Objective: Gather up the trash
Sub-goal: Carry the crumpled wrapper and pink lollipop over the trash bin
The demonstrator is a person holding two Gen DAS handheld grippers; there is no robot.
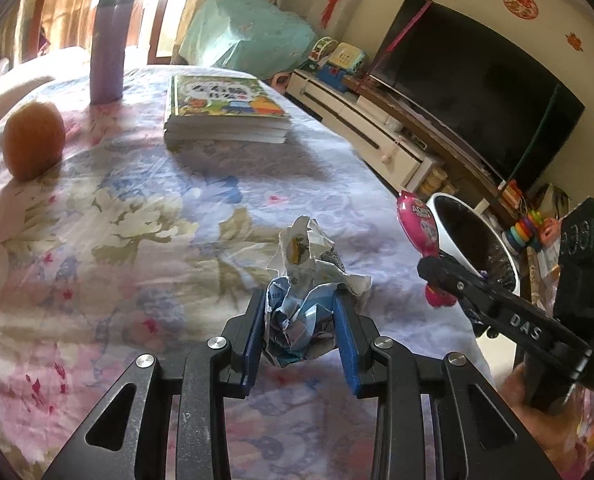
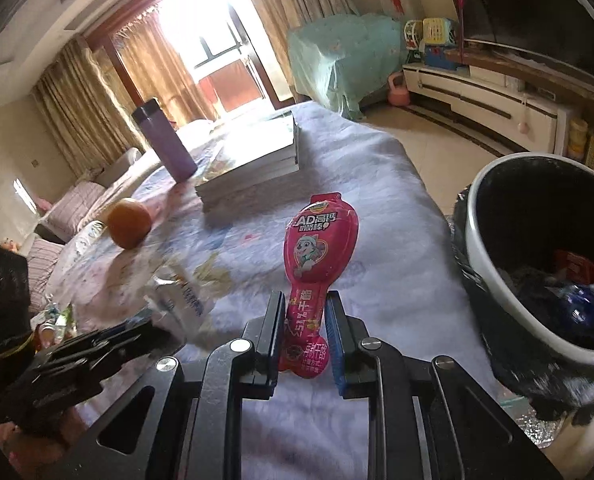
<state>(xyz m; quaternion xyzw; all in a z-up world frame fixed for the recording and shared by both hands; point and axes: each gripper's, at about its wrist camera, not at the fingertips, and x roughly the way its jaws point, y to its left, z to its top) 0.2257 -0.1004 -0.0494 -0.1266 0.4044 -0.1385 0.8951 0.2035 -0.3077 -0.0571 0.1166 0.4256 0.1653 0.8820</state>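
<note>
Left gripper (image 1: 299, 312): clamped on crumpled paper (image 1: 309, 276).
Right gripper (image 2: 303, 332): clamped on pink wrapper (image 2: 317, 256) — long axis along fingers, wide end pointing away.
Bin (image 2: 493, 280): right, beside table.

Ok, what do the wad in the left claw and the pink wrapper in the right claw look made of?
The wad looks like printed paper: matte, with sharp creases and torn white edges. The pink wrapper looks like glossy plastic film: it shines and holds a smooth moulded shape, possibly with something still inside.
</note>
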